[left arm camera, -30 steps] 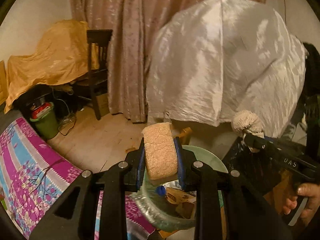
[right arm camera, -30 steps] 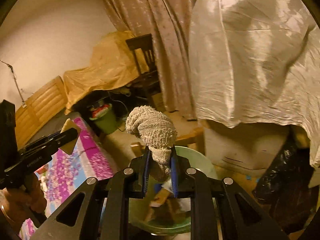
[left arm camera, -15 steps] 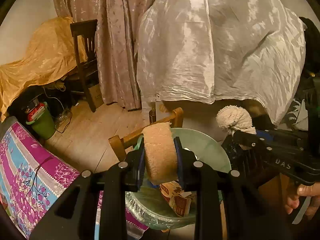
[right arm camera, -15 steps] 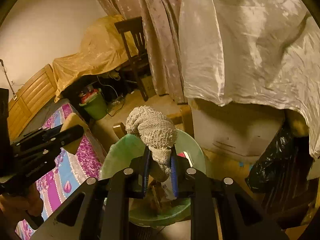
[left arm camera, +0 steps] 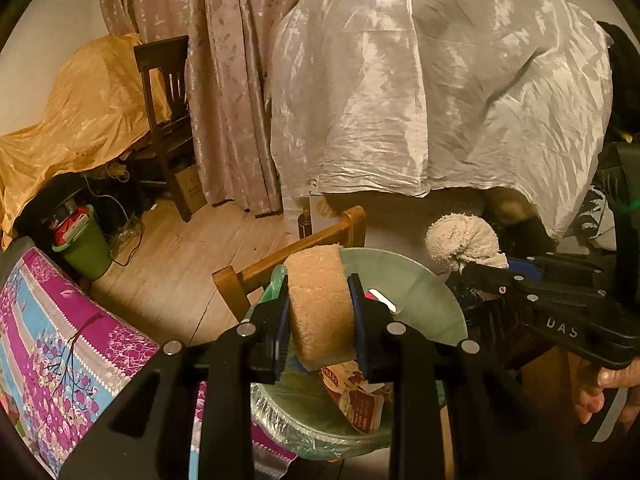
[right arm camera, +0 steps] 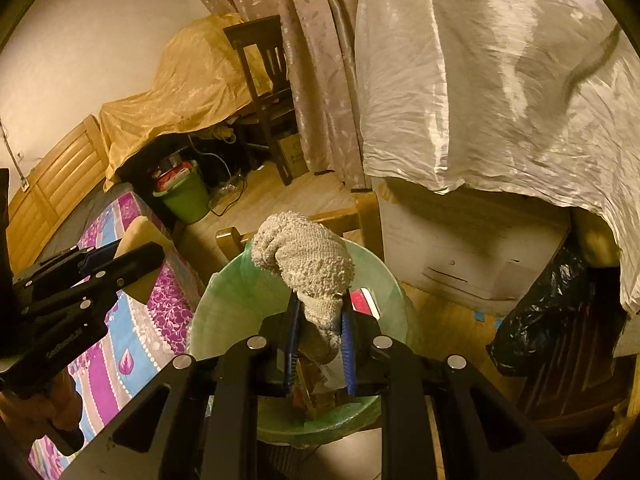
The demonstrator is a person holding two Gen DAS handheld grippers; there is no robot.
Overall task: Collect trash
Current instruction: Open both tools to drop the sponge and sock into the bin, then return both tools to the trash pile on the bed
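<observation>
left gripper (left arm camera: 320, 320) clamped on tan sponge (left arm camera: 320, 308), right gripper (right arm camera: 320, 340) on balled grey cloth (right arm camera: 308, 264), both over green-lined bin (right arm camera: 224, 304); wood floor (left arm camera: 172, 248), floral bedspread (left arm camera: 60, 340) beside.

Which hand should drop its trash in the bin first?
Probably the right. Its hand-held gripper holds the rag right over the middle of the bin. The left hand-held gripper holds the sponge nearer the bin's rim, so it looks less sure.
</observation>
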